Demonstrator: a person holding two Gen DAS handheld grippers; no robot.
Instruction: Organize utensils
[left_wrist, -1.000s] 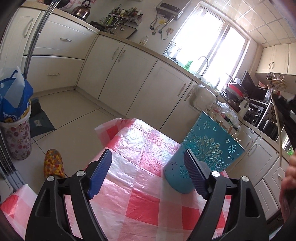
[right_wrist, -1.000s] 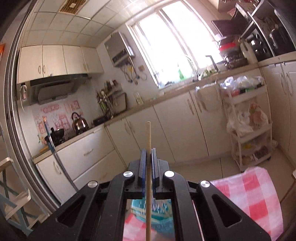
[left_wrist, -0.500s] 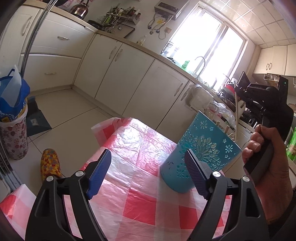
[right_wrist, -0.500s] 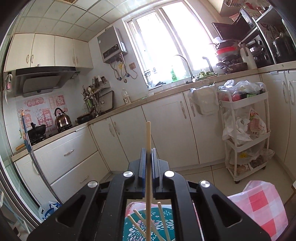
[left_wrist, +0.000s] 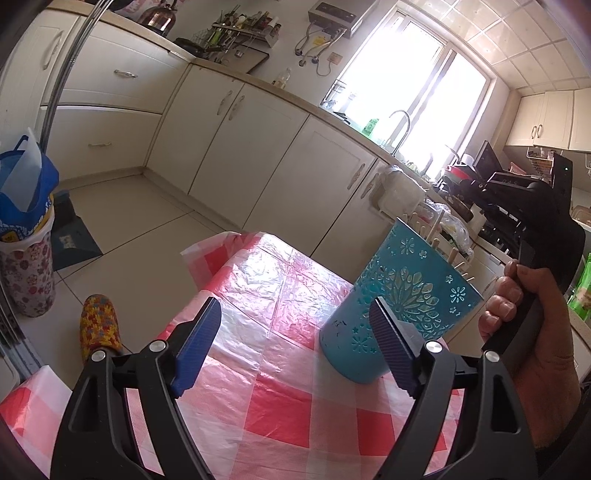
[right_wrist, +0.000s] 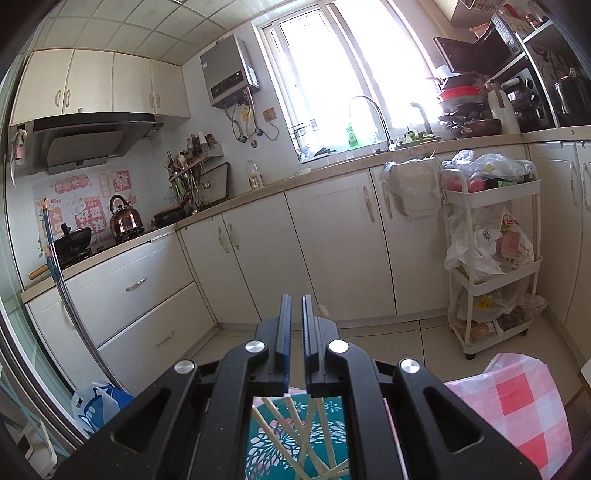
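A teal utensil holder (left_wrist: 399, 306) with cut-out flower patterns stands on the red-and-white checked tablecloth (left_wrist: 280, 398). Several wooden chopsticks (right_wrist: 291, 435) lean inside it; their tips show above its rim in the left wrist view (left_wrist: 452, 254). My left gripper (left_wrist: 295, 347) is open and empty, low over the cloth, just left of the holder. My right gripper (right_wrist: 294, 332) hangs directly above the holder with its jaws slightly parted and nothing between them. The hand that holds it shows in the left wrist view (left_wrist: 524, 314).
The table's far edge (left_wrist: 229, 240) drops to a tiled floor. Cream kitchen cabinets (right_wrist: 332, 251) and a counter run behind. A white trolley (right_wrist: 491, 258) with bags stands at the right. A patterned slipper (left_wrist: 99, 325) and a bin (left_wrist: 26, 266) are on the floor left.
The right gripper came down over the holder, parted its jaws and let go of the chopstick, which now stands among the others. The left gripper has barely moved.
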